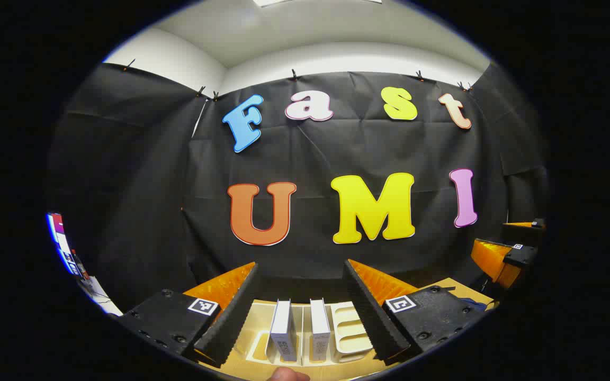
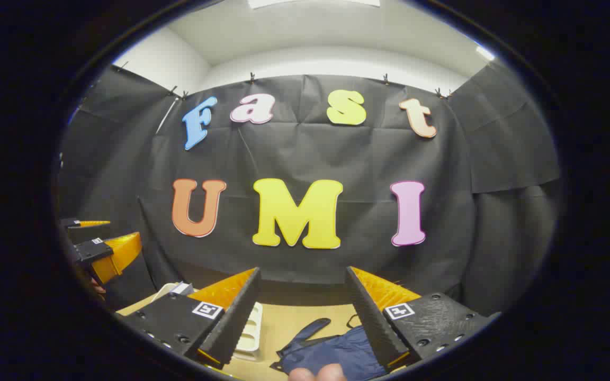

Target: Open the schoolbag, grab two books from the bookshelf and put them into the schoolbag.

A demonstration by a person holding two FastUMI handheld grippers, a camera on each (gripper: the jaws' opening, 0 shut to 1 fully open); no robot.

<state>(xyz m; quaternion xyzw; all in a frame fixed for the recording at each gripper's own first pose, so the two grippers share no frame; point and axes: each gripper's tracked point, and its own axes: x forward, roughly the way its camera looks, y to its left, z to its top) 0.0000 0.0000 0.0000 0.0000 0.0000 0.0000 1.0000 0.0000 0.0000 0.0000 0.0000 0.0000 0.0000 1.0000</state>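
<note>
Both grippers level, fingers apart — left gripper (image 1: 301,309) over books (image 1: 301,330), right gripper (image 2: 301,312) over schoolbag (image 2: 331,350)

Black cloth wall (image 1: 125,201) hung all around the booth, creased and pinned along its top edge with small clips (image 1: 294,75). Above it, white room walls (image 1: 167,58) meeting a white ceiling (image 2: 305,26), with a bright ceiling light (image 2: 310,2) at the very top. Below, a pale wooden surface (image 2: 289,323) running up to the foot of the cloth.
</note>
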